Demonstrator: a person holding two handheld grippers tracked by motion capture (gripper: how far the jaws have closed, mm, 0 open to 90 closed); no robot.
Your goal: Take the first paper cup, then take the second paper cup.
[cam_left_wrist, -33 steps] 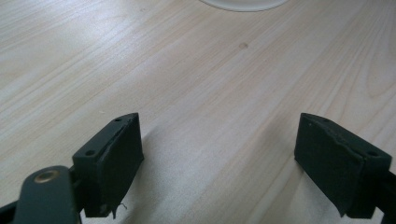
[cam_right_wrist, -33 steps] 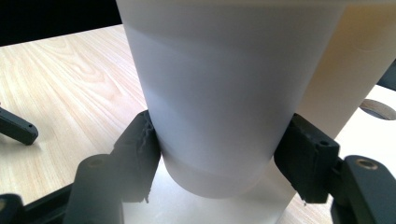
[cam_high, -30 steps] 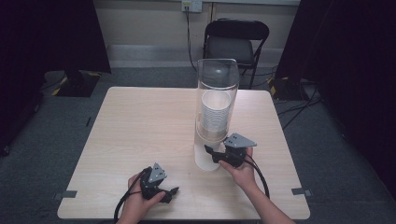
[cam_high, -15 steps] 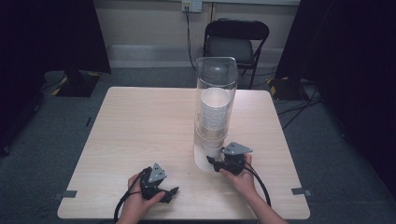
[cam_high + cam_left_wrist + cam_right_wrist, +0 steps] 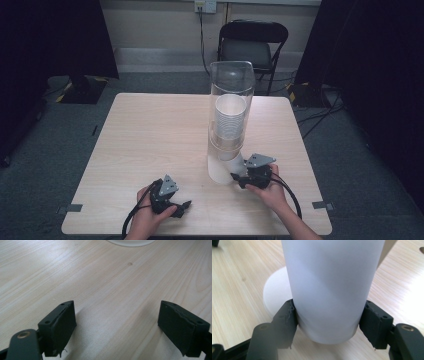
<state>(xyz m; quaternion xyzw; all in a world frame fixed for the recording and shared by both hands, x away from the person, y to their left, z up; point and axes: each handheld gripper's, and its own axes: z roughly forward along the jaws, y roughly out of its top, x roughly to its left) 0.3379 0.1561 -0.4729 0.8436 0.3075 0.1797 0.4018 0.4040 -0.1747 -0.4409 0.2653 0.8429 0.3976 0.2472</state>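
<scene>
Table [image 5: 150, 130] left half bare; right tongs [image 5: 328, 322] seemingly clamp cup [image 5: 329, 285], left tongs [image 5: 116, 327] agape

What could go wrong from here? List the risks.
1. The right claw grips the bottom cup under the clear dispenser tube; squeezing may crush its thin wall.
2. Pulling sideways could tip the tall tube, since the left claw is open and away from it.

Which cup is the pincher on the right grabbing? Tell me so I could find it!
Find the tall clear tube standing on the wooden table, with white cups stacked inside. At its bottom, one white cup pokes out, squeezed by the right gripper. Unlike the stacked cups, it hangs below the tube.
</scene>
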